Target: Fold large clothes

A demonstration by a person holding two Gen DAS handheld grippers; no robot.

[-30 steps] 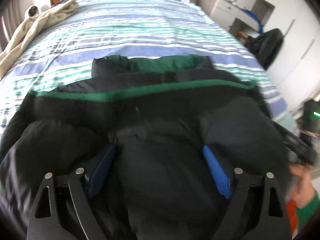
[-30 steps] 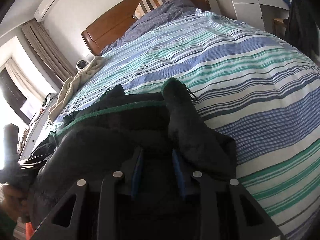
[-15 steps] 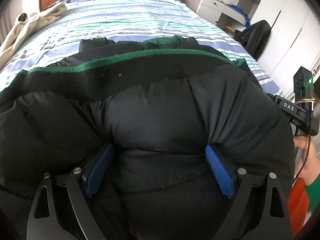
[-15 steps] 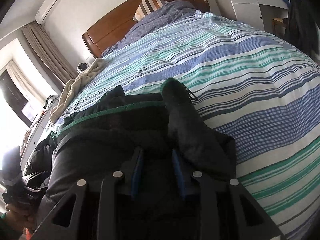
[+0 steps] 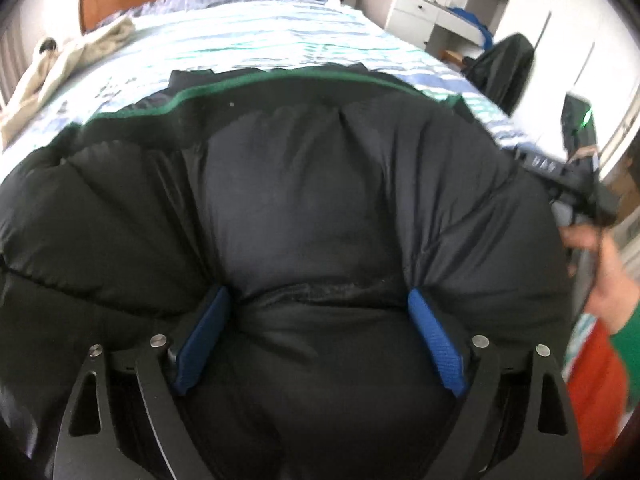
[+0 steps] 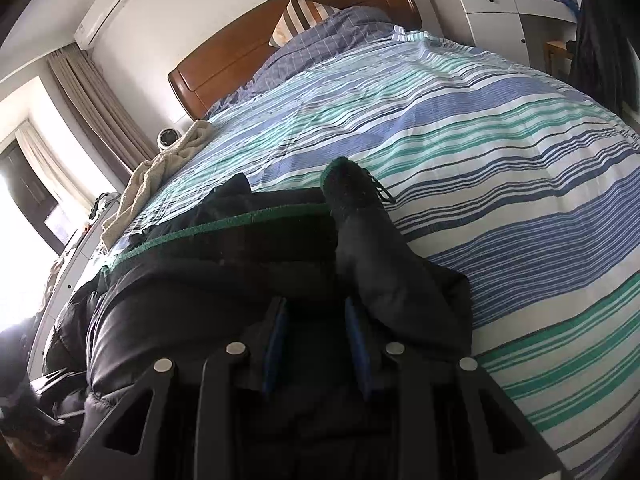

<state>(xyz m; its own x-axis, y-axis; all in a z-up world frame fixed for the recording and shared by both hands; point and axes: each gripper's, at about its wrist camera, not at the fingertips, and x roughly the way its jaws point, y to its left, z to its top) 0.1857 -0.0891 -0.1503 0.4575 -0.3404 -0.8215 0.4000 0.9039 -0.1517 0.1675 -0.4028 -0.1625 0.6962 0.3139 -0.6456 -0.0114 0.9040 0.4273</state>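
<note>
Jacket (image 5: 320, 200) bulges between and beyond left gripper (image 5: 320, 344), fingers (image 5: 204, 340) spread wide, clamping thick fold. Right gripper (image 6: 316, 348) pinches the hem close; sleeve (image 6: 360, 240) runs ahead, just right of its fingers.

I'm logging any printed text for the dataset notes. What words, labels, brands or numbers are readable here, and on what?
Right gripper body, left wrist view: white lettering, too blurred to read.
Black puffer jacket: no label shows.
Striped bedcover: no text.
Air conditioner: no marking legible.
</note>
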